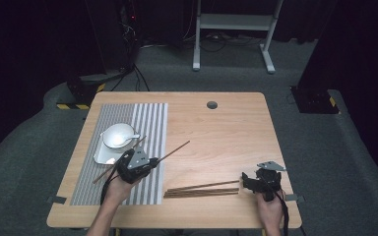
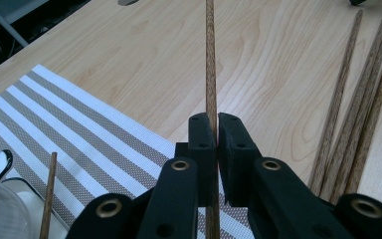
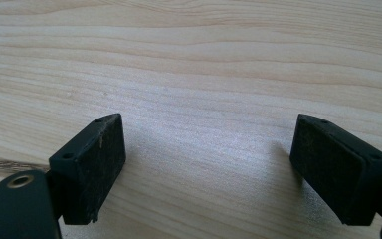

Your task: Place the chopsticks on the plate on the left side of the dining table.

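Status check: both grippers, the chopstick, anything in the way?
Left gripper shut on chopstick, above striped mat edge. Right gripper open, nothing between, on bare table. Spare chopsticks lie between hands; path unobstructed.

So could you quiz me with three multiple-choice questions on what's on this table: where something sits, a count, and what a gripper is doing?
1. Where is the white bowl?
A on the striped mat
B on bare wood at the right
C on the floor

2. How many chopsticks lie in the loose bundle on the wood?
A one
B three
C six

3. What is the left gripper doing?
A standing wide open
B shut on a chopstick
C gripping the bowl

Answers: 1 A, the bowl rests on the mat's stripes. 2 B, the left gripper view shows three side by side. 3 B, its pads press the stick.
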A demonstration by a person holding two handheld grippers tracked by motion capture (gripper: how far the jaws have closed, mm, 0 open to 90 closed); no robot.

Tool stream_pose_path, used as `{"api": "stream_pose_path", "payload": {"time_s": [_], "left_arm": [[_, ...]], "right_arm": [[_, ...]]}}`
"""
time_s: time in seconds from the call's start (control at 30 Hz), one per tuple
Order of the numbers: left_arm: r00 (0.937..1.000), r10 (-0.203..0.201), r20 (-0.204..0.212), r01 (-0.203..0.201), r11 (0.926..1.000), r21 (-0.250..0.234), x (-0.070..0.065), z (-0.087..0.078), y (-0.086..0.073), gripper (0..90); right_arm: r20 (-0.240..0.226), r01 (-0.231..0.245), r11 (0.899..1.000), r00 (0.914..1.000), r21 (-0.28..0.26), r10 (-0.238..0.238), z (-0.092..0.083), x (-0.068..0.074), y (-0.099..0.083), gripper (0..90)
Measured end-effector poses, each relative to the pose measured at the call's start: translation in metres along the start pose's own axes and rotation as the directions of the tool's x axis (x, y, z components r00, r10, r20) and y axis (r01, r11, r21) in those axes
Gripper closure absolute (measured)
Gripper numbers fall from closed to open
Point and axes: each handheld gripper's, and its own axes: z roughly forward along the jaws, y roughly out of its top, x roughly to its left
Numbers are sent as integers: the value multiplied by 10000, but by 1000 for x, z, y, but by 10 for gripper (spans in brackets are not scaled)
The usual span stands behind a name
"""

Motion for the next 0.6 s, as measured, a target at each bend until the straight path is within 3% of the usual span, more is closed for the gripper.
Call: {"api": "stream_pose_path", "payload": {"time_s": [0.6], "left_arm": [[9996,-184,-230,187,9998,109,7,-9,-9,849]], "right_arm": [[1,-17,10000,10000,3,17,0,0,0,137]]}}
